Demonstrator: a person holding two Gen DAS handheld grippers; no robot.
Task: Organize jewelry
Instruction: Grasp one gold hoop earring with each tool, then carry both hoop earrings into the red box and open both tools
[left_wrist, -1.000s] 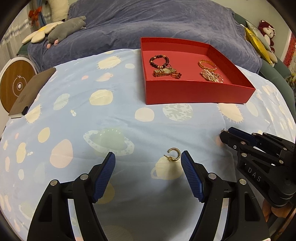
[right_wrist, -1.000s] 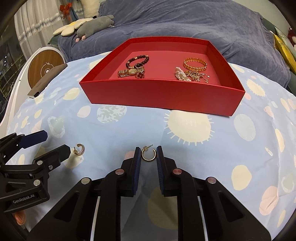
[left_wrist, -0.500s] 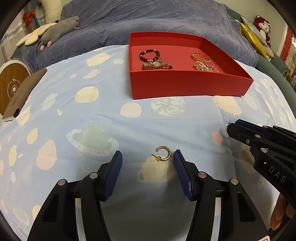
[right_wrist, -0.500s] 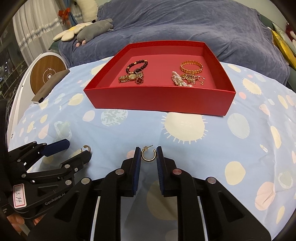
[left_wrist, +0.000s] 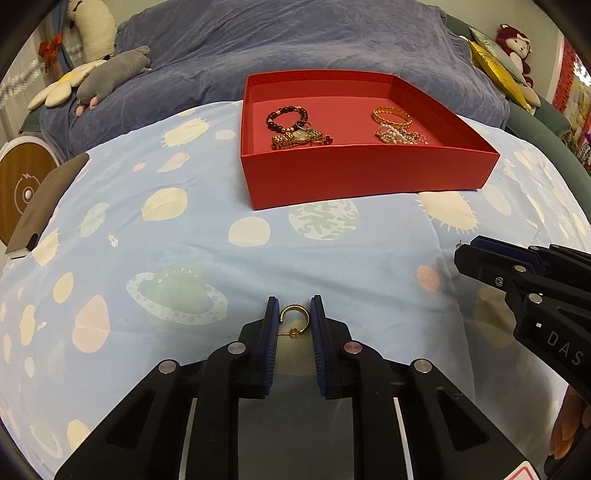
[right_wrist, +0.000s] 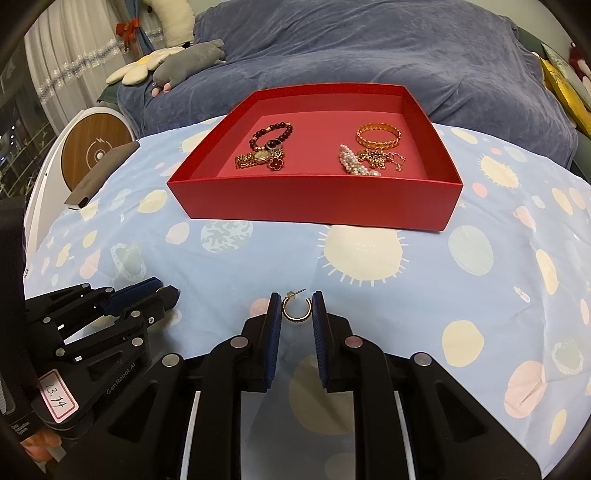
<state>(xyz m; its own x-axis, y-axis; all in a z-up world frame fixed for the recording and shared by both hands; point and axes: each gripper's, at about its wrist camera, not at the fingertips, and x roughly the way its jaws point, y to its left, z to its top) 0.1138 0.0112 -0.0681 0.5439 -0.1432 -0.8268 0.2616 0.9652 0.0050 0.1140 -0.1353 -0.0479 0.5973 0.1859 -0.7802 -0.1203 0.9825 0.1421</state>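
My left gripper (left_wrist: 294, 312) is shut on a gold hoop earring (left_wrist: 292, 318) just above the blue patterned cloth. My right gripper (right_wrist: 296, 308) is shut on a second gold hoop earring (right_wrist: 296, 311), held a little above the cloth. A red tray (left_wrist: 354, 177) (right_wrist: 314, 201) stands ahead and holds a dark bead bracelet (right_wrist: 270, 134), a gold watch (right_wrist: 258, 158), a gold bangle (right_wrist: 378, 135) and a pearl piece (right_wrist: 352, 164). The right gripper shows at the right of the left wrist view (left_wrist: 465, 254); the left gripper shows at the left of the right wrist view (right_wrist: 162, 291).
The cloth (left_wrist: 184, 258) covers a rounded surface in front of a blue-grey blanket (left_wrist: 295, 44). A brown phone-like slab (left_wrist: 40, 206) lies at the left edge by a round wooden disc (left_wrist: 22, 184). Plush toys (left_wrist: 96, 74) lie at the back.
My left gripper closed from wide open onto the earring on the cloth. Both grippers rose and drew back slightly with their earrings; the tray looks farther below.
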